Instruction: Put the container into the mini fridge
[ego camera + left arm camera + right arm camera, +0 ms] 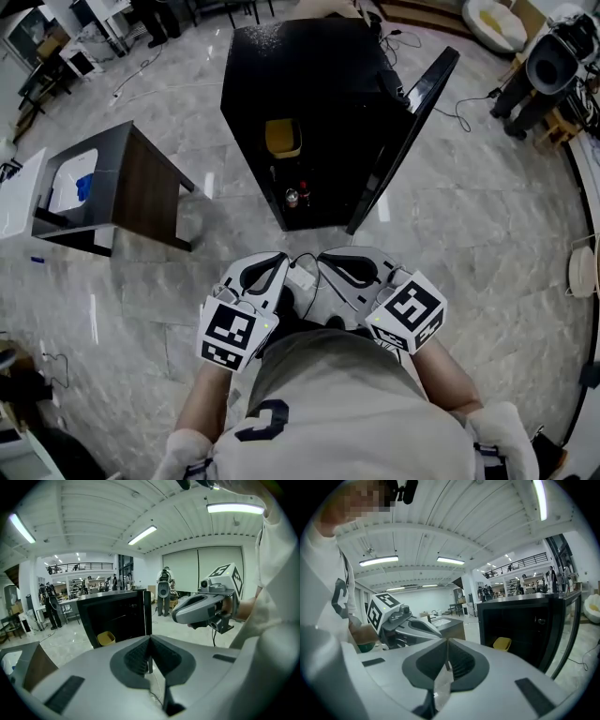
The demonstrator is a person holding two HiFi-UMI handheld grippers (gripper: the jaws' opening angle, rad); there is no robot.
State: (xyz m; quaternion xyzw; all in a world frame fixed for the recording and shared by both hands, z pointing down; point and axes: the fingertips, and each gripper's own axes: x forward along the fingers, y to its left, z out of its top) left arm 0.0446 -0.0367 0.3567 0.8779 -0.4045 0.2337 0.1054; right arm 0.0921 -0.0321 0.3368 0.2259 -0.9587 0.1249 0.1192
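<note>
Close against the person's chest, the left gripper (149, 648) and the right gripper (447, 651), both smooth grey shells with ribbed black pads, have their jaws pressed together on nothing. Beyond them lies a glossy grey marble floor (487, 234). Farther off stands the boxy, glossy black mini fridge (309, 84) with its door (403, 141) swung wide, and the squarish yellow container (282, 138) sits inside on a shelf, above two small bottles (297, 195).
</note>
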